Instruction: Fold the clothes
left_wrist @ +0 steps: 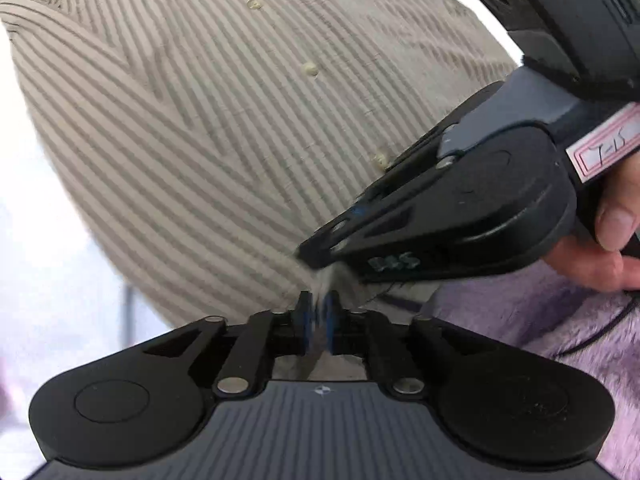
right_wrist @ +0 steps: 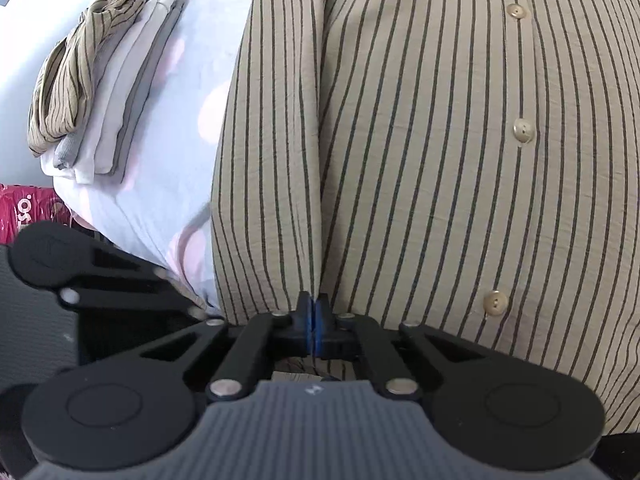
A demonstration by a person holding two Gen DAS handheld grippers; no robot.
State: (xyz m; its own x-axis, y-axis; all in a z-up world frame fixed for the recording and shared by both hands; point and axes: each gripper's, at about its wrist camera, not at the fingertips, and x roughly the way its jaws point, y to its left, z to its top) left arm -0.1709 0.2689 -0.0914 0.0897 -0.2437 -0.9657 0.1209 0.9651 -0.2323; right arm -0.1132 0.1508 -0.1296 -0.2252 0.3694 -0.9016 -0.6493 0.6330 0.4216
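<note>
Where the left tongs [left_wrist: 316, 312] meet the cloth, their blue-lined pads stand a narrow way apart with a pinch of the striped shirt [left_wrist: 224, 128] gathered between them, the fabric blurred there, so the hem is held in that small gap. Just above and to the right, the right tongs [left_wrist: 316, 258] come in slantwise, their black tips nipping the same bunched edge, touching the cloth right beside the left pair. Seen from the right wrist view, the right tongs [right_wrist: 315, 312] are closed pad against pad, with a crease of the striped shirt [right_wrist: 420, 160] running straight up from the point where they meet; they grip that fold at the shirt's near edge. A hand [left_wrist: 616, 236] wraps the grip of the right tool, thumb forward, over a fuzzy lilac sleeve [left_wrist: 520, 320].

Beyond the tongs the shirt lies spread out flat, beige with thin dark stripes, its row of pale buttons [right_wrist: 523, 130] running away from the cameras. It rests on a white sheet with faint pink dots [right_wrist: 168, 128]. Farther off, toward the upper left of the right wrist view, a stack of folded clothes [right_wrist: 120, 96] sits on the sheet, well apart from the shirt, with another striped beige garment [right_wrist: 68, 84] crumpled on top. A red printed package [right_wrist: 28, 208] shows at the left edge, below the stack.
</note>
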